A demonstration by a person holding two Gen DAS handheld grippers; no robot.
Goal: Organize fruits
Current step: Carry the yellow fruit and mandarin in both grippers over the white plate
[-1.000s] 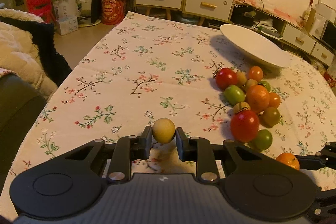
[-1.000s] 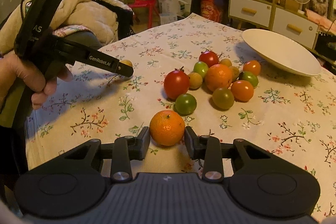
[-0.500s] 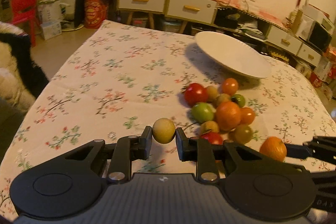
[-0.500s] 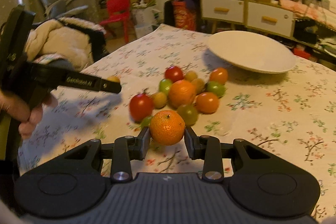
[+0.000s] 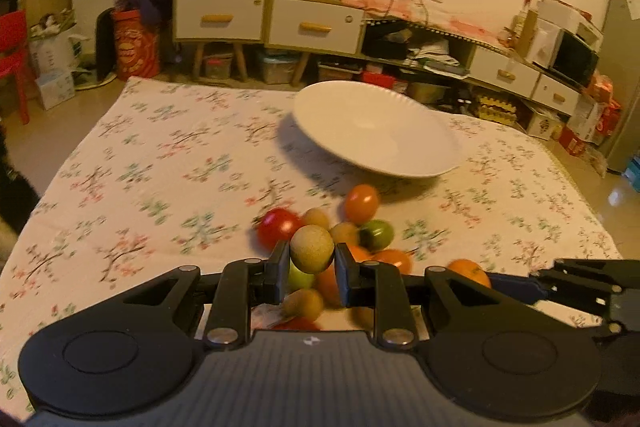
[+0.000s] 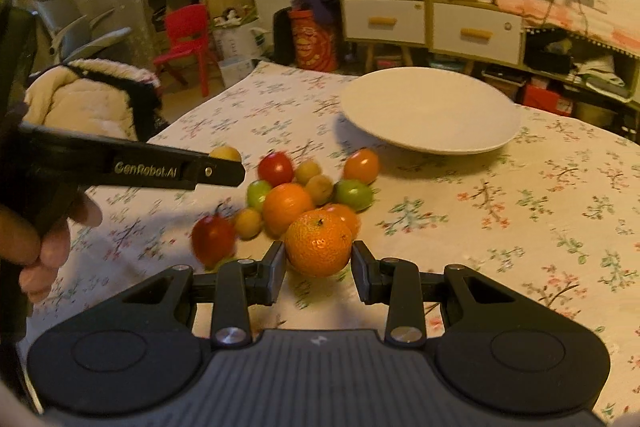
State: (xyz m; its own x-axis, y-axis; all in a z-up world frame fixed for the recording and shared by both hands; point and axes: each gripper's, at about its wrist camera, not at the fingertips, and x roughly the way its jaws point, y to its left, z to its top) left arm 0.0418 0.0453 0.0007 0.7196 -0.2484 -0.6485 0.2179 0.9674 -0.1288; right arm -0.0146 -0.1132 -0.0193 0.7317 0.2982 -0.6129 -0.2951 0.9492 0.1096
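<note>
My left gripper is shut on a small yellow-tan fruit and holds it above the fruit pile. My right gripper is shut on an orange mandarin, held above the table near the pile of red, green, orange and yellow fruits. The white plate stands beyond the pile; it also shows in the right wrist view. The left gripper shows from the side at the left of the right wrist view. The right gripper with its mandarin shows at the right of the left wrist view.
A floral tablecloth covers the table. A coat-draped chair stands by the table's left side. A shelf unit with drawers and clutter line the far wall.
Both grippers have moved forward and up over the fruit pile toward the plate, each still holding its fruit. The plate appears nearer and more central.
</note>
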